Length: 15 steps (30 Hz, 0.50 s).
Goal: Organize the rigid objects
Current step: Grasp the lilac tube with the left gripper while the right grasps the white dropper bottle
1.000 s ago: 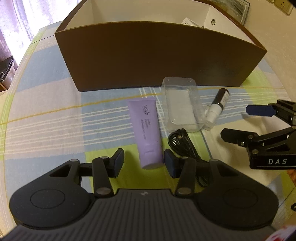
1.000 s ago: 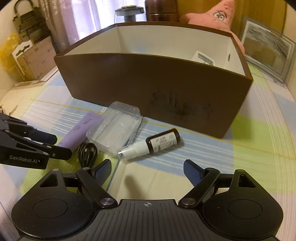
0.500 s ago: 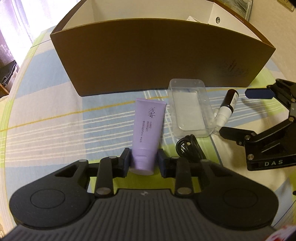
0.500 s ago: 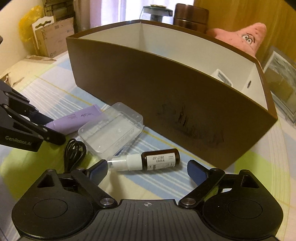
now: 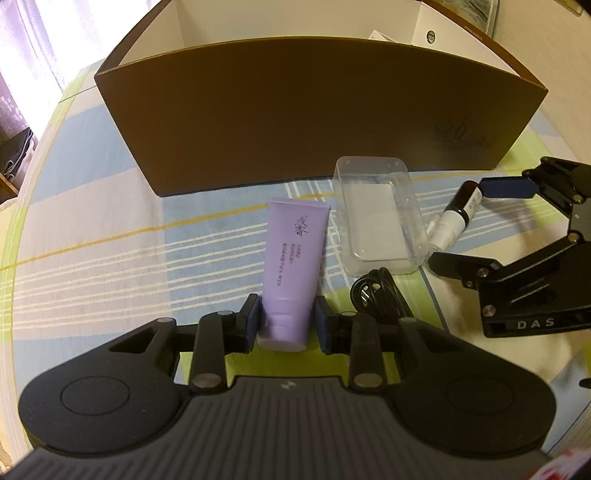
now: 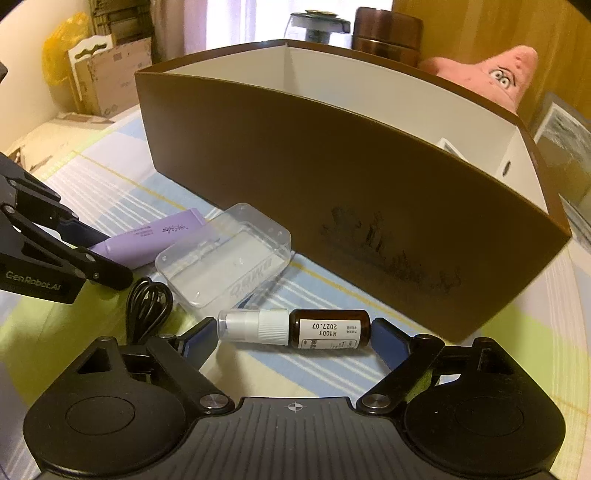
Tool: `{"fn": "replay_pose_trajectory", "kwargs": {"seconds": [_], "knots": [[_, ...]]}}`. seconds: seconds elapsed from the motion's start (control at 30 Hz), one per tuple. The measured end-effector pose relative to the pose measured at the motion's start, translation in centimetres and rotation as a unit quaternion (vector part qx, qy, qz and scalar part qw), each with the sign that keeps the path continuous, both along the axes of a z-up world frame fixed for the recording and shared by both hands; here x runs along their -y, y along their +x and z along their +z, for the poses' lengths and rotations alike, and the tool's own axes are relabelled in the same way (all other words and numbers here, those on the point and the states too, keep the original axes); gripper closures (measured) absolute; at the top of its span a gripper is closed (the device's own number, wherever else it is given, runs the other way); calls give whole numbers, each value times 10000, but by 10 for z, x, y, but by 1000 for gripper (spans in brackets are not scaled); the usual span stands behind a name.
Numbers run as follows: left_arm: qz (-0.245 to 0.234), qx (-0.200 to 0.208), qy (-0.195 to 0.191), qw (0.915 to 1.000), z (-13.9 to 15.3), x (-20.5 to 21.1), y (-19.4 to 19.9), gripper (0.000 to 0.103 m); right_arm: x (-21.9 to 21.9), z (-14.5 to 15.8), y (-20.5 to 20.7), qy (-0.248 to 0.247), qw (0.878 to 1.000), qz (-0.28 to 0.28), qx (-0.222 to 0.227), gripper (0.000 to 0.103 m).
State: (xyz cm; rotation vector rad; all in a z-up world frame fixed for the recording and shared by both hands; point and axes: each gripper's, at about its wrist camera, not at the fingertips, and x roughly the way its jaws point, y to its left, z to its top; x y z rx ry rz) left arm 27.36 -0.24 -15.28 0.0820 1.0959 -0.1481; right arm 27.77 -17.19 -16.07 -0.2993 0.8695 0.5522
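Observation:
A purple tube (image 5: 293,266) lies on the striped cloth in front of a brown box (image 5: 314,118). My left gripper (image 5: 286,325) is shut on the tube's cap end. A brown spray bottle (image 6: 295,328) with a white cap lies sideways between the fingers of my right gripper (image 6: 295,338), which is open around it, pads at each end, contact unclear. The bottle also shows in the left wrist view (image 5: 456,218), the tube in the right wrist view (image 6: 155,238). A clear plastic case (image 5: 376,216) lies between tube and bottle. A black coiled cable (image 5: 376,295) lies near the case.
The brown box (image 6: 332,177) has white inner walls and holds a white item at its right end (image 6: 452,146). Behind it stand a pink plush star (image 6: 491,77), a brown canister (image 6: 388,33) and a framed picture (image 6: 569,136). Cardboard boxes (image 6: 110,74) stand far left.
My left gripper has closed onto the purple tube's cap end. My right gripper has moved forward and lower, so the spray bottle now lies between its open fingers.

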Motion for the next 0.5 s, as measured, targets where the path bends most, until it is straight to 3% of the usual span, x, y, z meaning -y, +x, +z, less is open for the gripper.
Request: {"fn": "replay_pose_trajectory", "kwargs": {"seconds": [0.5], "knots": [[220,-197,-101,9995,3,-18,-25,78,8,9,-49,-53,9986,-437,-308,17]]}}
